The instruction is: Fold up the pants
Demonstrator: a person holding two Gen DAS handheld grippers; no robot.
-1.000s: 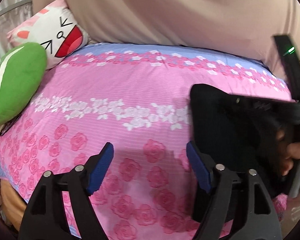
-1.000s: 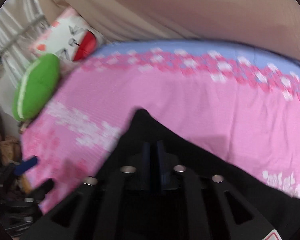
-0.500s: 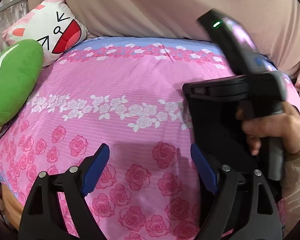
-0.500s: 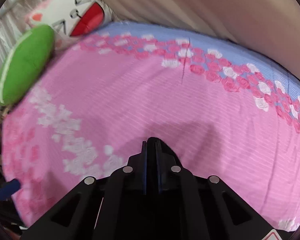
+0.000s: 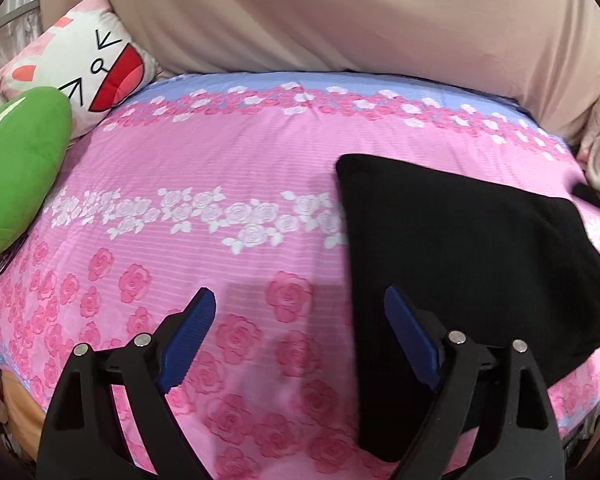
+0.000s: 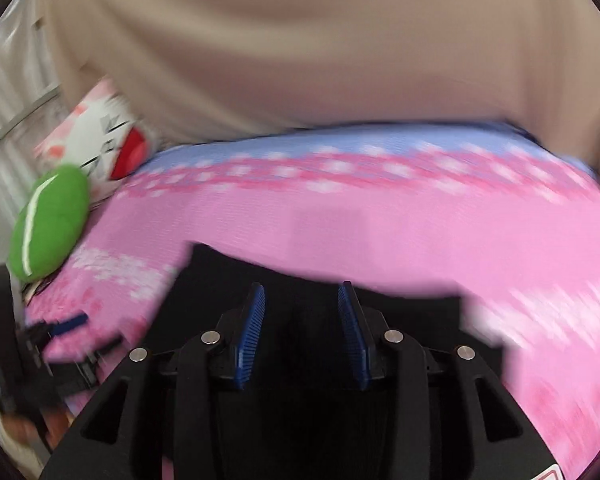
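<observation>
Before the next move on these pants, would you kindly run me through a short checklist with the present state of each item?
1. Pants lying on the bed, none of it lifted: ok.
2. Left tool open and holding nothing: ok.
3. Right tool open, no cloth between its pads: ok, though that view is blurred.
4. Folded edges lined up: cannot tell; the near part is hidden behind the left tool.
5. Green pillow and cartoon pillow apart from the pants: ok.
6. Right tool over the pants: ok, black cloth lies beneath it.
</observation>
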